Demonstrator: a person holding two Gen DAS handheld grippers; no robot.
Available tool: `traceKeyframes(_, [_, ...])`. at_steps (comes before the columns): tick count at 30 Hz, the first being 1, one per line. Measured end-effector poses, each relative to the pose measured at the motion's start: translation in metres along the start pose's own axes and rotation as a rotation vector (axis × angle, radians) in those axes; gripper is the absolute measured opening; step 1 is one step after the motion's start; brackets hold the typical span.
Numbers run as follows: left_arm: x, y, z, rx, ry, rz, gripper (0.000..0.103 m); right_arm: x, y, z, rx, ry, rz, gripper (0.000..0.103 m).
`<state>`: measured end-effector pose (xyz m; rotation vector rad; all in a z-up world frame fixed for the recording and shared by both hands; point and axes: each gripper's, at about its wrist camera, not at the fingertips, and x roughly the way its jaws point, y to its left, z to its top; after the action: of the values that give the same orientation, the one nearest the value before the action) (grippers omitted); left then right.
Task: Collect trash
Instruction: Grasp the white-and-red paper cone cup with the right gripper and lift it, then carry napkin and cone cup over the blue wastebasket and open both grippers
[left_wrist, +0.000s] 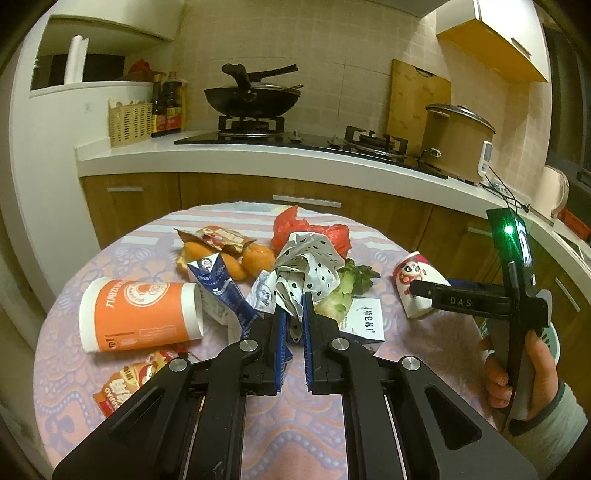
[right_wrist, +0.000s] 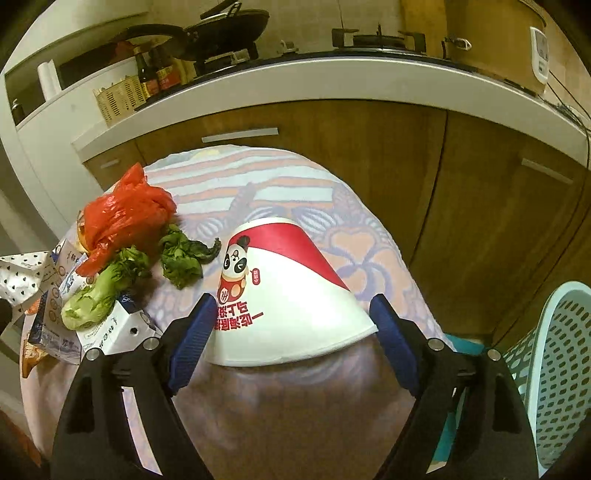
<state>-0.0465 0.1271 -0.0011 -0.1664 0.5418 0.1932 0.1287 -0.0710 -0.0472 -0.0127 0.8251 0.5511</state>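
Observation:
My left gripper (left_wrist: 295, 308) is shut on a crumpled white wrapper with black hearts (left_wrist: 310, 269) in the middle of the trash pile on the round table (left_wrist: 122, 251). A white and red paper cup with a panda print (right_wrist: 288, 295) lies on its side at the table's right edge. My right gripper (right_wrist: 291, 317) is open, and its blue pads (right_wrist: 192, 339) stand on either side of the cup's wide rim without squeezing it. In the left wrist view the same cup (left_wrist: 413, 269) shows behind the right gripper (left_wrist: 415, 291), which a hand holds.
An orange paper cup (left_wrist: 140, 314), a blue milk carton (left_wrist: 218, 288), orange peels (left_wrist: 255, 258), snack wrappers (left_wrist: 218, 236), a red plastic bag (right_wrist: 125, 218) and leafy greens (right_wrist: 103, 291) lie on the table. A turquoise perforated basket (right_wrist: 554, 369) stands at the right. The kitchen counter (right_wrist: 332, 81) runs behind.

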Motion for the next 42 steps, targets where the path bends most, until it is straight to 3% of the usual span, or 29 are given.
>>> traceKeyframes(2, [0.0,-0.001,0.0,0.0,0.002,-0.004,0.006,-0.002,0.002,0.0,-0.005,-0.009,-0.005,0.076])
traceKeyframes(7, [-0.001,-0.006,-0.001,0.006,0.002,-0.007,0.006,-0.018,0.013,-0.002,-0.047,-0.047,-0.008,0.048])
traceKeyframes(9, [-0.002,-0.007,-0.002,0.005,-0.001,-0.008,0.006,-0.021,0.023,-0.003,-0.078,-0.042,0.009,0.043])
traceKeyframes(14, [-0.006,-0.005,-0.003,-0.001,-0.002,-0.008,0.006,-0.02,0.049,0.001,-0.129,-0.058,0.003,0.042])
traceKeyframes(22, [-0.007,-0.001,-0.002,-0.013,-0.007,-0.011,0.006,0.001,0.061,0.02,-0.072,-0.016,0.055,0.042])
traceKeyframes(26, [-0.006,-0.001,-0.003,-0.012,-0.004,-0.01,0.007,0.012,0.06,0.02,-0.051,-0.008,0.051,0.033])
traceKeyframes(34, [-0.012,-0.027,0.01,0.014,-0.028,-0.065,0.007,-0.059,0.04,0.018,-0.045,-0.166,0.037,0.03])
traceKeyframes(42, [-0.011,-0.108,0.027,0.09,-0.046,-0.236,0.007,-0.136,-0.03,-0.008,0.033,-0.242,-0.043,0.03])
